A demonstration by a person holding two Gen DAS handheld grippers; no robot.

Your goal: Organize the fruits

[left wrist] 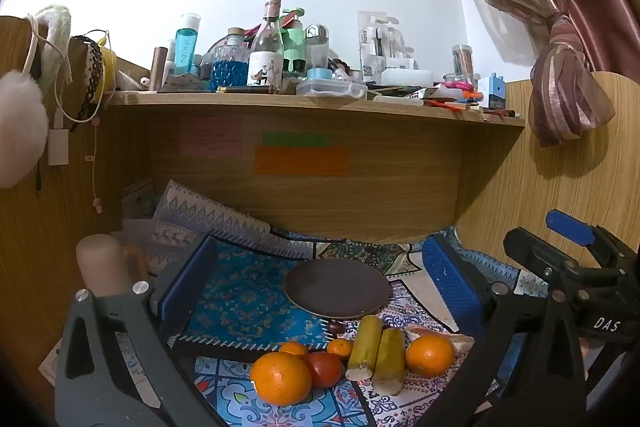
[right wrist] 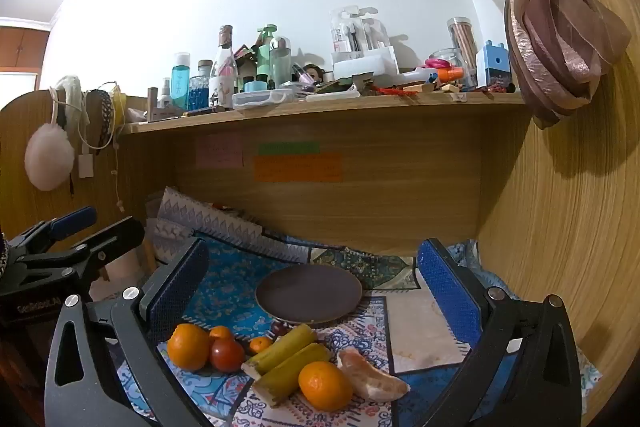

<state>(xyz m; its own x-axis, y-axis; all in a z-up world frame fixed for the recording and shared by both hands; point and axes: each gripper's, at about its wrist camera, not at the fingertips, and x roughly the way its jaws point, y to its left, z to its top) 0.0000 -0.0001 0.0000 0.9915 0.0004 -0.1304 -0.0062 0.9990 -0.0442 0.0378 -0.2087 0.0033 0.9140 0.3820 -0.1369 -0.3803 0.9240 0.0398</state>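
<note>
Two sticky notes' writing unreadable | dark small fruit half hidden behind sugarcane pieces | cluttered shelf at 12 o'clock | brown plate bare, fruits on cloth at its 6 o'clock | left gripper and right gripper gape wide, holding nothing.

Brown plate, orange oranges, red tomato, blue patterned cloth

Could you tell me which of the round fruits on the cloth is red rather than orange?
The tomato-like red fruit, wedged beside the large orange at the left; every other round one is orange.
</note>
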